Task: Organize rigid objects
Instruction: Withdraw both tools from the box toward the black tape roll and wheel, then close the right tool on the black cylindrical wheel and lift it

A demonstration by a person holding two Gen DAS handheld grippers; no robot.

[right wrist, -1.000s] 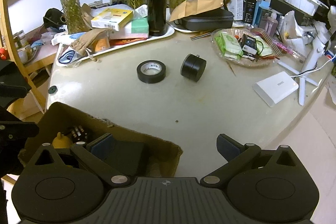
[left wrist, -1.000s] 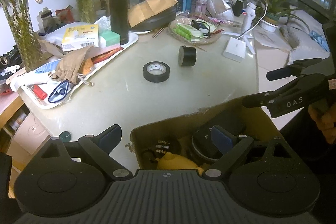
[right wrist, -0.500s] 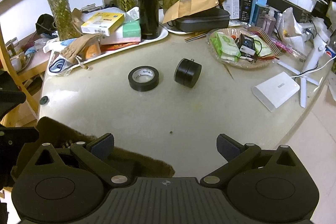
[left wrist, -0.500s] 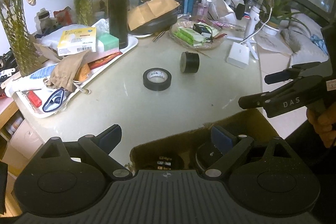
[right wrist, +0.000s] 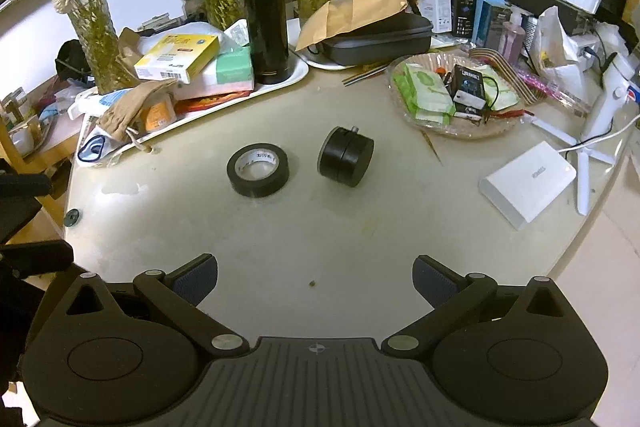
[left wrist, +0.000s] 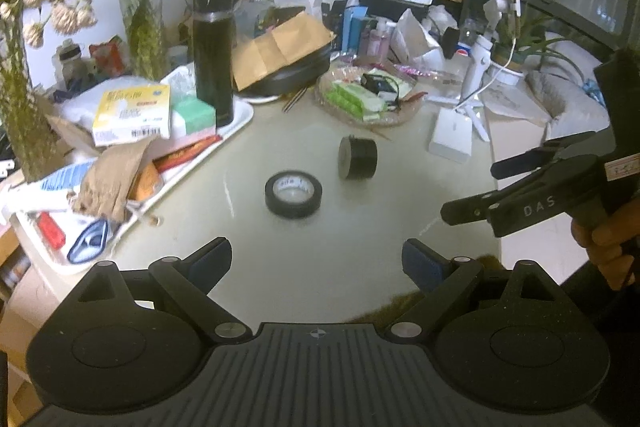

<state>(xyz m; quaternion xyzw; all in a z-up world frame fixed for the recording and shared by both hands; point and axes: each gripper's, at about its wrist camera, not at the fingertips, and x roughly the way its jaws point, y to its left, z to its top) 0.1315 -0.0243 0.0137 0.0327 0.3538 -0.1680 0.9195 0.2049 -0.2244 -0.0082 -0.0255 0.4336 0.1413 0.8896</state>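
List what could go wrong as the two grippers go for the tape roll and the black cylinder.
1. The black cylinder lies on its side on the smooth table; a nudge from a finger may roll it toward the glass dish.
2. The tape roll lies flat and low, so the fingers may scrape the table or slip off its rim.
3. Both items sit close together; the open left gripper and right gripper may collide when reaching.

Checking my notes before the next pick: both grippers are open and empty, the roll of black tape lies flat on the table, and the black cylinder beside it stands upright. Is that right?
Not quite. The black cylinder lies on its side, a round end face turned toward the roll of black tape, as the right wrist view shows. The rest holds: tape flat on the table, left gripper and right gripper open and empty.
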